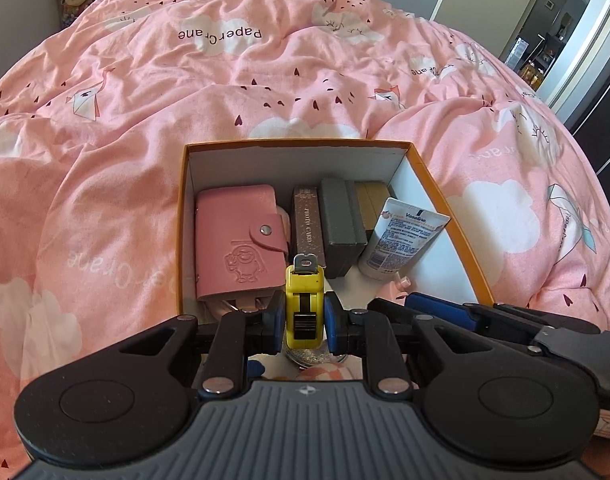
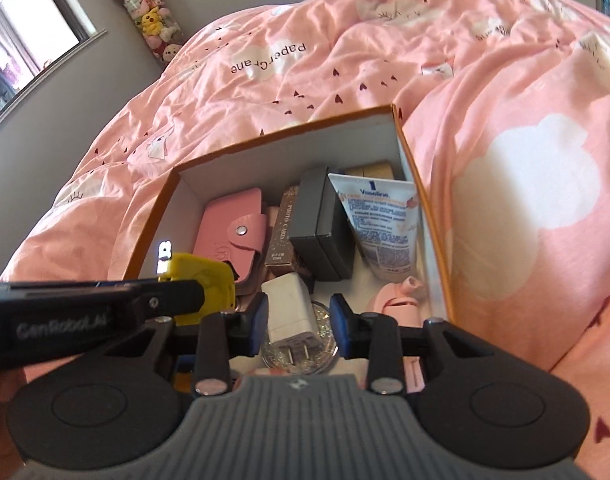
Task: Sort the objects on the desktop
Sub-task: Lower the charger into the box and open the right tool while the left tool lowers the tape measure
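A yellow tape measure (image 1: 303, 305) is pinched between the blue pads of the left claw (image 1: 304, 322), held above the near end of an orange box (image 1: 433, 176) on the bed. The right claw (image 2: 299, 322) hangs over the same box with its jaws apart, a white plug adapter (image 2: 289, 312) between them; I cannot tell whether the pads touch it. Inside the box lie a pink snap wallet (image 1: 235, 240) embossed with a cartoon figure, a brown pack reading "PHOTO CARD" (image 1: 307, 224), a dark grey case (image 1: 341, 224) and a "Vaseline" tube (image 1: 401, 236). The pink quilt (image 1: 145, 112) is printed "PaperCrane". The left claw's arm reads "GenRobot.AI".
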Demonstrator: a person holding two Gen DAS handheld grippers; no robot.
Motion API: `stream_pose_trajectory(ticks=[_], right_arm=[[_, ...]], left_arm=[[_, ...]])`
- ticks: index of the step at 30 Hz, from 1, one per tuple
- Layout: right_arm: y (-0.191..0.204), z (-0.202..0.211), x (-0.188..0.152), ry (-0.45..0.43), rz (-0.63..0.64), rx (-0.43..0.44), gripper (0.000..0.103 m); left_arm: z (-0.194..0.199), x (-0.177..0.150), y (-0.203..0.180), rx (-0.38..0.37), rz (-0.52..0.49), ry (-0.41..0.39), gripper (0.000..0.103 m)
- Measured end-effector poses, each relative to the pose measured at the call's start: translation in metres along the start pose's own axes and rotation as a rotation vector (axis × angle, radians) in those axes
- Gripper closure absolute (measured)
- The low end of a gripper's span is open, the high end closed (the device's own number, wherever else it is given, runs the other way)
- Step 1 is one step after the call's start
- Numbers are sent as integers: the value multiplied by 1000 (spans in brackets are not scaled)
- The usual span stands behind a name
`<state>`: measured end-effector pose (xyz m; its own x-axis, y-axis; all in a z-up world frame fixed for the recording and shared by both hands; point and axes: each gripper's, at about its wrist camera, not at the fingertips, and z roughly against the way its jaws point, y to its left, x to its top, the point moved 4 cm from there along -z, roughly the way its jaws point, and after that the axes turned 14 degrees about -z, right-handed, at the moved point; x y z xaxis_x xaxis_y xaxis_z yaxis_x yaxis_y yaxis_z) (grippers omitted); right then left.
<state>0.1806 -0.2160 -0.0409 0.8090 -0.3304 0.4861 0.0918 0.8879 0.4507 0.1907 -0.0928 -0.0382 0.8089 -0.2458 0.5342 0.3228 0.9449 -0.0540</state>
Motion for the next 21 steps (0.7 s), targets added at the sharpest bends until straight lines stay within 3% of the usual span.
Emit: stream_pose_trajectory(ticks=[7, 10, 14, 21], right_arm=[[-4, 17, 9, -53, 170, -21, 67], [-11, 19, 13, -73, 225, -61, 71], [-21, 18, 18, -92, 278, -83, 85], [-23, 17, 21, -88, 300, -54, 86]], left_arm=[[-5, 7, -11, -37, -6, 1, 81], [-11, 9, -15, -57, -7, 11, 81], [-23, 12, -19, -79, 0, 35, 81], [-50, 13, -21, -144, 48, 89, 81]])
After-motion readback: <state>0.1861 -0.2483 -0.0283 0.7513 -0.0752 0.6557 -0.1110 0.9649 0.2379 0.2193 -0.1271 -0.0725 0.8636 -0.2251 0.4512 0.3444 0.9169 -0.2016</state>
